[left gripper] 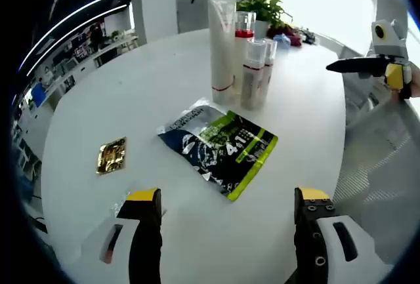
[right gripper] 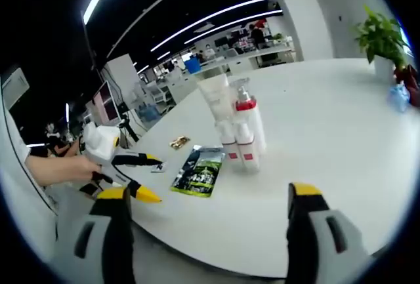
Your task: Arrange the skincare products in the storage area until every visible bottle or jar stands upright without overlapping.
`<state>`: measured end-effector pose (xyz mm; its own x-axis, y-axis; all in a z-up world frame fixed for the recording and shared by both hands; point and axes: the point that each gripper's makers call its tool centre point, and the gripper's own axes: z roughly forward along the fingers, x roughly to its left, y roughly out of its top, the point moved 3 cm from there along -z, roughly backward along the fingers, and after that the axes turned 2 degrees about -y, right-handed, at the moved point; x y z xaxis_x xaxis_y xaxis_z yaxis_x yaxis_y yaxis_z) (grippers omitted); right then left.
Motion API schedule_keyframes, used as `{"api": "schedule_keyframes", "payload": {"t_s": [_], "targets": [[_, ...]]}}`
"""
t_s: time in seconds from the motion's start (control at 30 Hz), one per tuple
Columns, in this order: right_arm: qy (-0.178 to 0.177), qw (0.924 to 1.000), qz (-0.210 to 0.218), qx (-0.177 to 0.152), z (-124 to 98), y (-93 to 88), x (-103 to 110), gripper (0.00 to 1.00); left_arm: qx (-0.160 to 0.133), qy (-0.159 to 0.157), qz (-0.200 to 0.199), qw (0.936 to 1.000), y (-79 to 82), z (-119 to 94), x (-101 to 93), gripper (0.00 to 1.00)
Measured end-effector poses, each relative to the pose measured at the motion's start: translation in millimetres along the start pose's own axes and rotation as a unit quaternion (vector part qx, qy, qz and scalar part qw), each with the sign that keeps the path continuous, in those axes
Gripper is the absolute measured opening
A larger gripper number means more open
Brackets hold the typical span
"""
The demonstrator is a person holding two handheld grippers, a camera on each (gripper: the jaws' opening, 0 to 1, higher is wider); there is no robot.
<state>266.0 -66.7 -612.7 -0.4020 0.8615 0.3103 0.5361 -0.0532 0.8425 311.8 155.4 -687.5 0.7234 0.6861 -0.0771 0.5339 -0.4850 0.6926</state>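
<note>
Left tongs (left gripper: pixel 226 206) gaped apart, holding nothing; right tongs (right gripper: pixel 205 204) likewise. Glossy flat sachet (left gripper: pixel 218 145) lay just ahead of the left tongs on the smooth white round worktop (left gripper: pixel 131 94). Beyond stood a tall white tube (left gripper: pixel 221 49) and clustered cylindrical red-banded bottles (left gripper: pixel 252 74). Small gold foil packet (left gripper: pixel 111 155) lay left.

- Desk (left gripper: pixel 131 94): plain white.
- Tube (left gripper: pixel 221 41): white, thin red line near its base.
- Bottles (left gripper: pixel 252 74): translucent white with red bands.
- Sachet (left gripper: pixel 220 146): dark blue and lime green, white print.
- Small packet (left gripper: pixel 111 155): gold.
- Left tongs (left gripper: pixel 226 212) and right tongs (right gripper: pixel 210 212): white and black, yellow-tipped.
</note>
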Motion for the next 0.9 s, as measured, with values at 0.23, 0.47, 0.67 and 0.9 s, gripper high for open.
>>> {"api": "schedule_keyframes", "payload": {"t_s": [0.23,0.47,0.67,0.9], "targets": [[0.007,0.9997,-0.021,0.002,-4,0.1,4,1.00,-0.006,0.010,-0.016,0.9998,-9.1,-16,-4.6,0.88],[0.013,0.9995,-0.029,0.003,-6,-0.8,7,1.00,-0.019,0.022,-0.039,0.9988,-15.1,-33,-9.9,0.91],[0.015,0.9995,-0.029,0.000,-9,-1.0,8,1.00,-0.030,0.034,-0.053,0.9975,-21.2,-49,-12.8,0.96],[0.018,0.9994,-0.030,0.000,-12,-2.4,10,1.00,-0.044,0.047,-0.066,0.9957,-27.8,-68,-17.1,0.97]]}}
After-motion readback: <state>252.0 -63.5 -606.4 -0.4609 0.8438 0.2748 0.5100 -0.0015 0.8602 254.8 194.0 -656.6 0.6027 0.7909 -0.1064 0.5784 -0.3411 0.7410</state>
